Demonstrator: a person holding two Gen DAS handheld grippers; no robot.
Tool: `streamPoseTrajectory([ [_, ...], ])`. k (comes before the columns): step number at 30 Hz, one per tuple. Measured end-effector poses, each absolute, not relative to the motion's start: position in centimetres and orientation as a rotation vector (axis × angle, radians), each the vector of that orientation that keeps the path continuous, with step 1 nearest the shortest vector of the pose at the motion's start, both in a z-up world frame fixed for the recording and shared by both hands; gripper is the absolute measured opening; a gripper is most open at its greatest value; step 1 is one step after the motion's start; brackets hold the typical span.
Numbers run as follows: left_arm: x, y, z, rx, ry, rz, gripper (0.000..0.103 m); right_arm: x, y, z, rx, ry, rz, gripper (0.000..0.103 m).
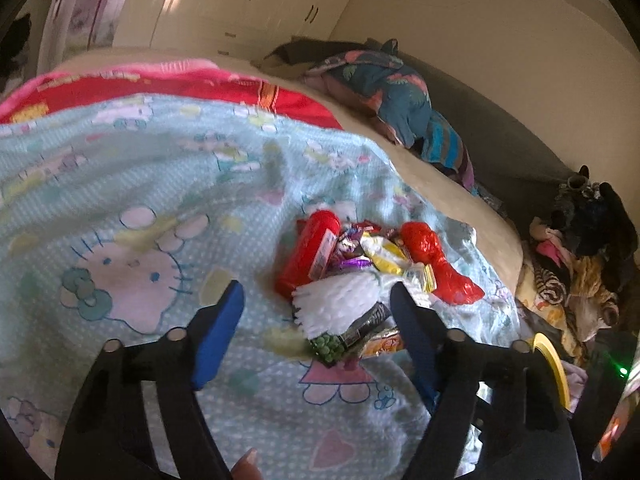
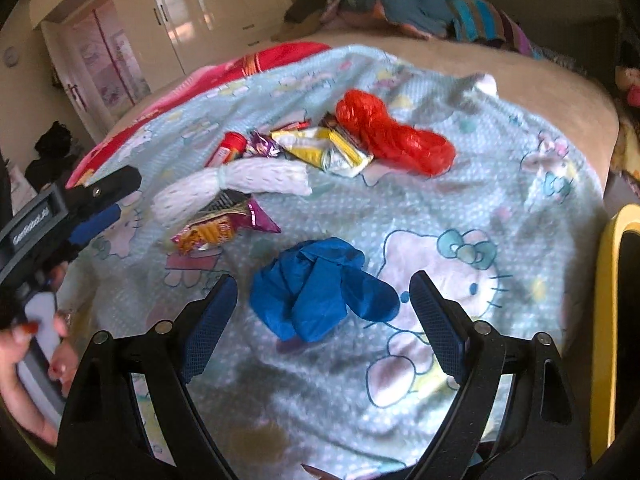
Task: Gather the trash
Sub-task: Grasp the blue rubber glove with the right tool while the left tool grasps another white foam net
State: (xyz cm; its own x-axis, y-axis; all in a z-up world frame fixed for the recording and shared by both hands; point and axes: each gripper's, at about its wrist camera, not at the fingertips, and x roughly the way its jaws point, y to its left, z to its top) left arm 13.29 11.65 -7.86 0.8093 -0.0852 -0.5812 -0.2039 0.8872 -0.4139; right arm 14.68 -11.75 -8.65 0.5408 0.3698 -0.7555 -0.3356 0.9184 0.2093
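The left gripper (image 1: 316, 308) hangs over the bed with its two blue fingers (image 1: 218, 336) apart. Nothing is squeezed between them. Just past the fingertips lies a white foam net (image 1: 340, 300), and it does not touch the blue pads. A green snack wrapper (image 1: 330, 346) peeks out from under the net, and an orange snack wrapper (image 1: 382, 342) lies right beside it. The left gripper also shows at the left edge of the right wrist view, with a hand (image 2: 24, 364) around its handle.

The right gripper (image 2: 324, 292) has its fingers wide apart too. A crumpled blue glove (image 2: 320, 288) lies on the blanket between the tips. The pads do not press on it, so it is not held.

Farther out is the rest of the trash pile. There is a red tube-shaped packet (image 1: 306, 250), a shiny purple wrapper (image 2: 262, 146) and a yellow and white wrapper (image 2: 320, 150), all bunched close together. A crumpled red plastic bag (image 2: 392, 138) lies at the far side of the pile, touching the yellow wrapper.

All the trash sits on a light blue blanket (image 2: 520, 208) with cartoon cats on it. A red blanket (image 1: 160, 92) lies past it. Folded clothes (image 1: 384, 88) are heaped at the far end of the bed. White wardrobe doors (image 2: 200, 4) stand behind. Something yellow (image 2: 608, 320) stands at the right edge of the right wrist view.
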Motion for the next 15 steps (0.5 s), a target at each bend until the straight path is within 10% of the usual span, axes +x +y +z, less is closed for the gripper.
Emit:
streamPoseTrajectory([
  [8,14.4,11.0,-9.3,-0.485,0.671,0.035,0.053,16.3,-10.9,-10.8,0.070,1.002,0.405,0.073],
  [15,14.7,10.4,-9.6,-0.478,0.689,0.030,0.030,16.3,-11.1,-10.9,0.098,1.005,0.449,0.030],
])
